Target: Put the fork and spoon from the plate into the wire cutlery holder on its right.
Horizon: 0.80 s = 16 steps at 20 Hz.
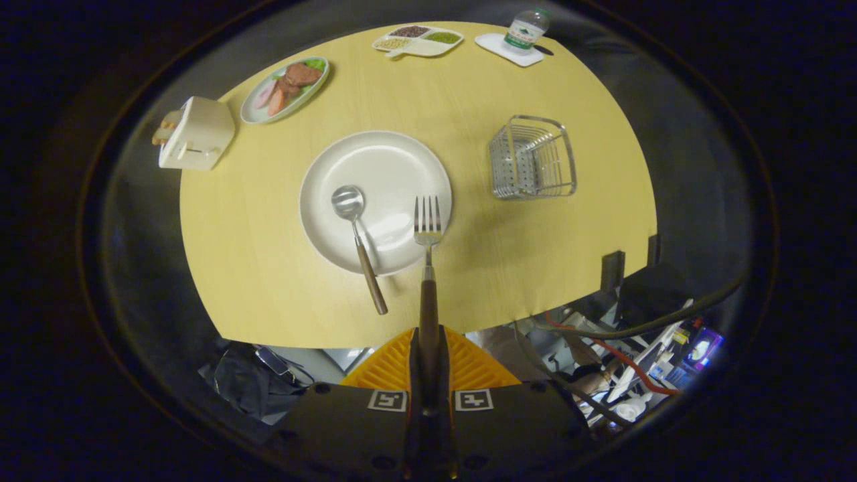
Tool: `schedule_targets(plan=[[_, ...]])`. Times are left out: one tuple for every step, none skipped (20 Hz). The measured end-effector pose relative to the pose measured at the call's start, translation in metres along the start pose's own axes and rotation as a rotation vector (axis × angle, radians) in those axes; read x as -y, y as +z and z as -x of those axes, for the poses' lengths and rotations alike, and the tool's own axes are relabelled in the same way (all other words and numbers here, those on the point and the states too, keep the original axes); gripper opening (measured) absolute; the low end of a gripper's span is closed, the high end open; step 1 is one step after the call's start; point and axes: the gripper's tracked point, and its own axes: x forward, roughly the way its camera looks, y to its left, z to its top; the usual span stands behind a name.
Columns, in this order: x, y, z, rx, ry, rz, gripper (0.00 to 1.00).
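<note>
Tongs point(428, 348) clamped on the fork point(427, 268) handle; fork could twist or snag the wire cutlery holder point(532, 158) rim ahead-right.

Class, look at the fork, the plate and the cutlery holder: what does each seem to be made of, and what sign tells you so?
Fork, clamped between the tool fingers: shiny metal head with bright glints; dark brown handle, probably wood.
Plate: glossy white, likely ceramic, though the look cannot rule out plastic; soft reflections show.
Cutlery holder: polished metal wire, thin silvery bars and a perforated side.
</note>
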Motion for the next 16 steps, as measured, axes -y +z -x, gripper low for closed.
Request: schedule_targets(plan=[[0.009,0.002,0.011,-0.004,-0.003,-0.014,0.12],[0.016,0.005,0.02,-0.005,0.0,-0.038,0.12],[0.023,0.01,0.029,0.002,0.007,-0.063,0.12],[0.033,0.018,0.036,0.005,0.012,-0.086,0.12],[0.043,0.027,0.04,0.014,0.009,-0.107,0.12],[0.055,0.037,0.04,0.025,0.006,-0.129,0.12],[0.065,0.046,0.038,0.027,0.003,-0.151,0.12],[0.073,0.052,0.032,0.021,-0.003,-0.158,0.12],[0.08,0.056,0.025,0.001,-0.008,-0.148,0.12],[0.084,0.06,0.016,-0.019,-0.012,-0.133,0.12],[0.088,0.066,0.006,-0.037,-0.009,-0.127,0.12],[0.088,0.073,-0.005,-0.046,-0.003,-0.123,0.12],[0.091,0.08,-0.015,-0.057,-0.002,-0.123,0.12],[0.095,0.085,-0.026,-0.068,-0.007,-0.119,0.12],[0.1,0.091,-0.034,-0.079,-0.014,-0.118,0.12],[0.103,0.096,-0.043,-0.085,-0.018,-0.122,0.12]])
